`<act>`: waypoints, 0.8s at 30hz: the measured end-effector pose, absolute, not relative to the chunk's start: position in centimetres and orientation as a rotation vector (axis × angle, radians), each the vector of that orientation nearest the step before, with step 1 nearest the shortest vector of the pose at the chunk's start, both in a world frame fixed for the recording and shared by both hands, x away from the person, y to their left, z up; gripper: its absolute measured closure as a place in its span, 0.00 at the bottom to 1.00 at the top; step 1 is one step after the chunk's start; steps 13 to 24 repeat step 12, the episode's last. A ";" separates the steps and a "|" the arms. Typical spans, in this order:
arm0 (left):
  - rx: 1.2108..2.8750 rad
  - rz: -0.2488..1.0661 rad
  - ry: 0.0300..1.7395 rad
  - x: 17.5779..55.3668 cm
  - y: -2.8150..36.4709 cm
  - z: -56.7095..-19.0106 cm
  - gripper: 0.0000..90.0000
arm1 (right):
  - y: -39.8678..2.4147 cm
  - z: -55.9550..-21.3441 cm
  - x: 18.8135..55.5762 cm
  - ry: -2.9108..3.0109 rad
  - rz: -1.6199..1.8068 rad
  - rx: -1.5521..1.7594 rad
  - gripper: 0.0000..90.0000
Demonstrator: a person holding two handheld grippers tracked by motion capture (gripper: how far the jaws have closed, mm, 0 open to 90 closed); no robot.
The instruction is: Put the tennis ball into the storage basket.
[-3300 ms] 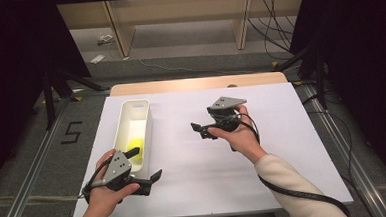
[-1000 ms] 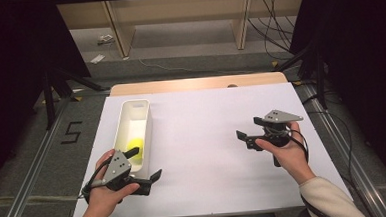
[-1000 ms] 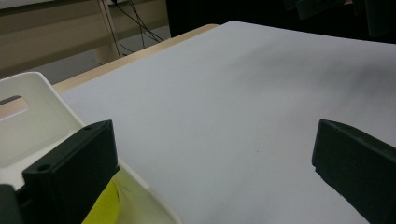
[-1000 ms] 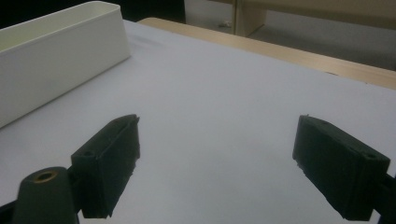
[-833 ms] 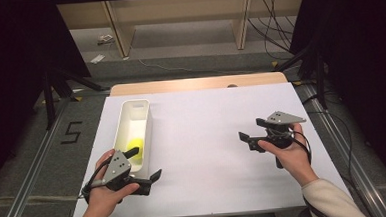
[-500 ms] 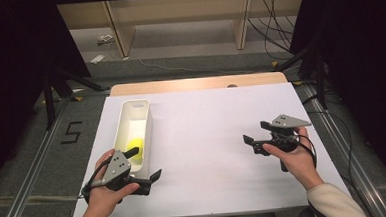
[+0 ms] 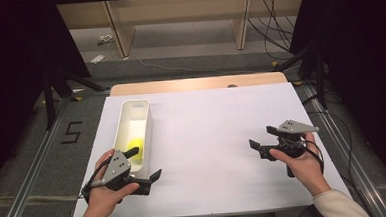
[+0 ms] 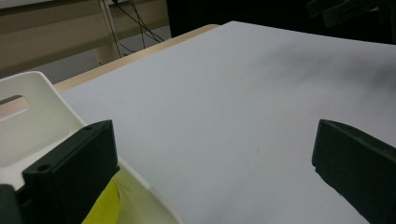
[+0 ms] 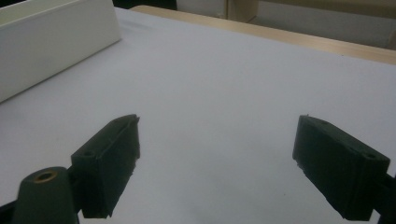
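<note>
The only writing that can be read is a dark numeral "5" (image 7: 72, 132) marked on the grey floor left of the tabletop (image 7: 217, 132); nothing on the bin or the tongs carries a legible label.

Count: one white oblong bin (image 7: 132, 134), one yellow object (image 7: 135, 144) lying inside it toward its near end (too small and washed out to name more closely), and two tongs, one in each hand.

The bin stands on the white sheet covering the tabletop, at its left side, long axis running away from the person. It has a slot handle in its end wall, seen in the left gripper view.

The left tongs (image 7: 144, 166) sit at the near left corner, held by the left hand (image 7: 103, 196), jaws spread wide with nothing between them; one jaw overlaps the bin's near end, with the yellow object (image 8: 105, 207) just under it.

The right tongs (image 7: 263, 141) are held by the right hand (image 7: 301, 165) at the right side, well apart from the bin, jaws wide open and empty over bare white sheet.
</note>
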State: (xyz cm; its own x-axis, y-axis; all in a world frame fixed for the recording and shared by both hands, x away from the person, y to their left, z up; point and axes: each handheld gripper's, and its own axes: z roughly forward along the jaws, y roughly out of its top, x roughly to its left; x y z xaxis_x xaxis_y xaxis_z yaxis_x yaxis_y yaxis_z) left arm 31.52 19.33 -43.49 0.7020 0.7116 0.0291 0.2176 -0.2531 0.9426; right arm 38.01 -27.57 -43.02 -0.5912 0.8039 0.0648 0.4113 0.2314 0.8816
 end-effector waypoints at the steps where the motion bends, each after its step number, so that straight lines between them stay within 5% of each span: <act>1: 1.807 0.557 0.734 31.5 19.3 -43.5 0.00 | -27.6 -43.0 38.0 2.104 1.314 1.122 0.17; 24: 1.802 0.555 0.734 31.6 19.3 -43.5 0.00 | -27.7 -43.1 37.9 2.101 1.317 1.126 0.17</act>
